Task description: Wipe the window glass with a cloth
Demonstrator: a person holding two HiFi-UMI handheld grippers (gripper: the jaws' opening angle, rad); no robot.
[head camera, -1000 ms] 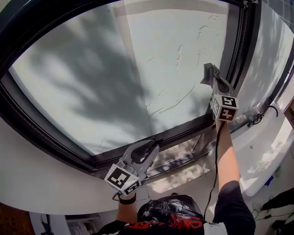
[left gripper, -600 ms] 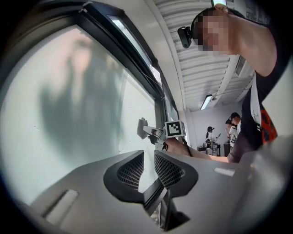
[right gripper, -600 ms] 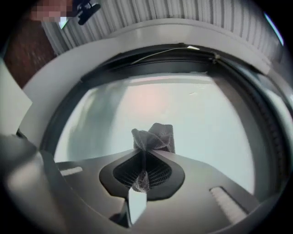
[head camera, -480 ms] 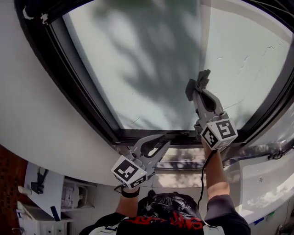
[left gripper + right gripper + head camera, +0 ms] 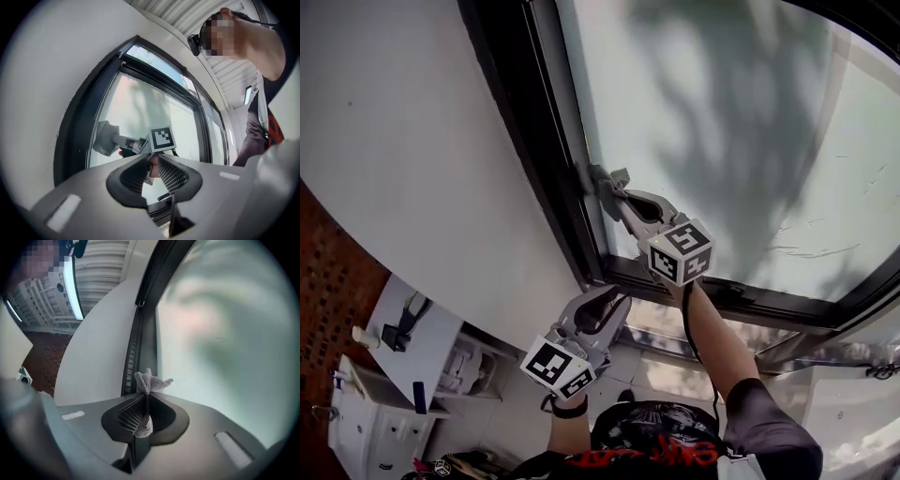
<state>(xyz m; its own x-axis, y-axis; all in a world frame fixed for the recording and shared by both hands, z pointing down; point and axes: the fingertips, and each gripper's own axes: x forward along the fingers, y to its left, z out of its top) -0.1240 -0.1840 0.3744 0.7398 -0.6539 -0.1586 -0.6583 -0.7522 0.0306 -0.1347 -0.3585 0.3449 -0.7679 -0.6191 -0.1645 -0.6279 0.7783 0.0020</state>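
Right gripper [image 5: 615, 189] is up at the window, jaws pinched tight on the grey cloth [image 5: 602, 176], and the right gripper view confirms it: cloth [image 5: 149, 379] bunched between the closed jaws, a tuft poking out past the tips. That tuft sits at the far left edge of the window glass [image 5: 722, 122], just beside the black frame [image 5: 534, 141]. So the frame blocks any travel left, and the open pane lies to the right and upward. The gripper's long axis points up and left into that edge. I'd judge the next stroke has to sweep rightward, towards the faint streaks [image 5: 806, 248] low on the glass. Left gripper [image 5: 614, 302] hangs low near the sill, well apart from the glass, with a narrow gap between its jaws and nothing in it.
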